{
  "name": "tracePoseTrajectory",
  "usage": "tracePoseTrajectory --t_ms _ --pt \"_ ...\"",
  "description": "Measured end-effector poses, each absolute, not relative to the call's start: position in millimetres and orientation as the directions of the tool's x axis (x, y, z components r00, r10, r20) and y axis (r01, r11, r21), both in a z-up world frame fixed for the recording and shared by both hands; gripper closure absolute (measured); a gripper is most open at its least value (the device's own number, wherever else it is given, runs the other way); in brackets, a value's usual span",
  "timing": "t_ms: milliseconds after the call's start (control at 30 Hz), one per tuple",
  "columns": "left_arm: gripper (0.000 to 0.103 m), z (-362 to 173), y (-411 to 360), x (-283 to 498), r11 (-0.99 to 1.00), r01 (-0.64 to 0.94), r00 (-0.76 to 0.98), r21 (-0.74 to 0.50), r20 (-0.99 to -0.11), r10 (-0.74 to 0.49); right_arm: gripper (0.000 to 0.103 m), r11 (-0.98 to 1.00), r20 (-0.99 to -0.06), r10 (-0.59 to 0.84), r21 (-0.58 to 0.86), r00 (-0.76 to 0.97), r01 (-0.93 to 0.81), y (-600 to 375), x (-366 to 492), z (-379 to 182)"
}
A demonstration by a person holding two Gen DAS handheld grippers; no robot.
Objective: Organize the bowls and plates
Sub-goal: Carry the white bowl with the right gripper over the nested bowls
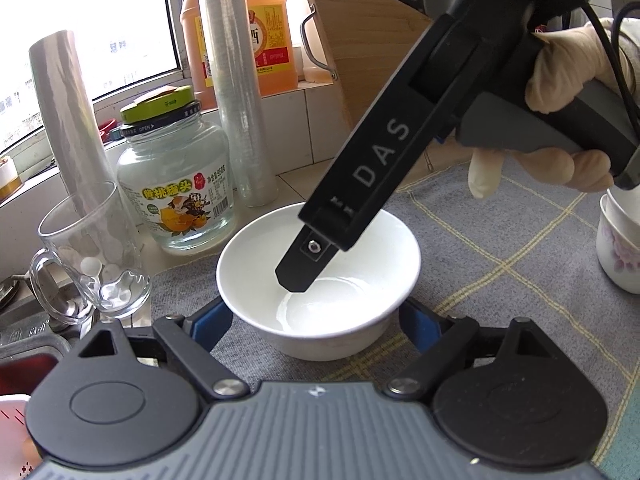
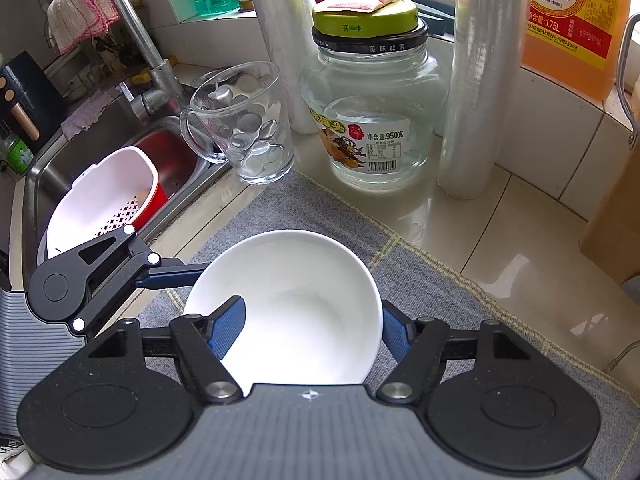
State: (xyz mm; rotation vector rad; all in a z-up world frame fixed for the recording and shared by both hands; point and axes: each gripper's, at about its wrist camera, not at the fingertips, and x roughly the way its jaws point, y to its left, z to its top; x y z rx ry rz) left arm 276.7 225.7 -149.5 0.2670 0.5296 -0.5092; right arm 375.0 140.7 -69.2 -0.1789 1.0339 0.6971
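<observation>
The white bowl (image 2: 288, 304), resting on the grey cloth (image 2: 440, 292) on the counter (image 2: 500, 216), is being clamped at its rim by the right gripper (image 2: 312, 328) while the open left gripper (image 1: 316, 320) is flanking it untouched, so lifting toward the stacked bowls (image 1: 620, 248) is judged next.

A home kitchen is shown. A steel sink (image 2: 80, 160) is set into a pale tiled counter (image 2: 500, 232), with a metal tap (image 2: 140, 40) over which a pink-edged cloth (image 2: 78, 16) has been hung. A white colander (image 2: 100, 200) and a red basin (image 2: 172, 156) are seen inside the sink. Along the window sill are lined a large bottle of cooking wine (image 2: 572, 20), a glass jar (image 2: 372, 108) with a green lid, a glass mug (image 2: 248, 124) and rolls of plastic film (image 2: 480, 80). A wooden board (image 1: 360, 60) is leaned against the wall, and a grey checked mat (image 1: 500, 260) is spread on the counter, with a white bowl (image 1: 320, 276) and stacked floral bowls (image 1: 620, 248) on it.
</observation>
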Motion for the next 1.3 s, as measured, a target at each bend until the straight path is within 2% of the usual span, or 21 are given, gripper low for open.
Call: tracePoseTrajectory --t_ms 733,1300 --pt "0.013 -108.7 202.3 214.6 0.816 0.568 0.717 0.105 -0.550 -0.428 0.023 0.787 -0.805 0.478 0.216 0.351 -0.577 107.1 304.9 -29.2" --pt "0.013 -85.0 162.7 158.3 0.730 0.670 0.673 0.131 -0.521 -0.525 0.022 0.845 -0.787 0.437 0.194 0.436 -0.498 51.5 233.1 -4.9"
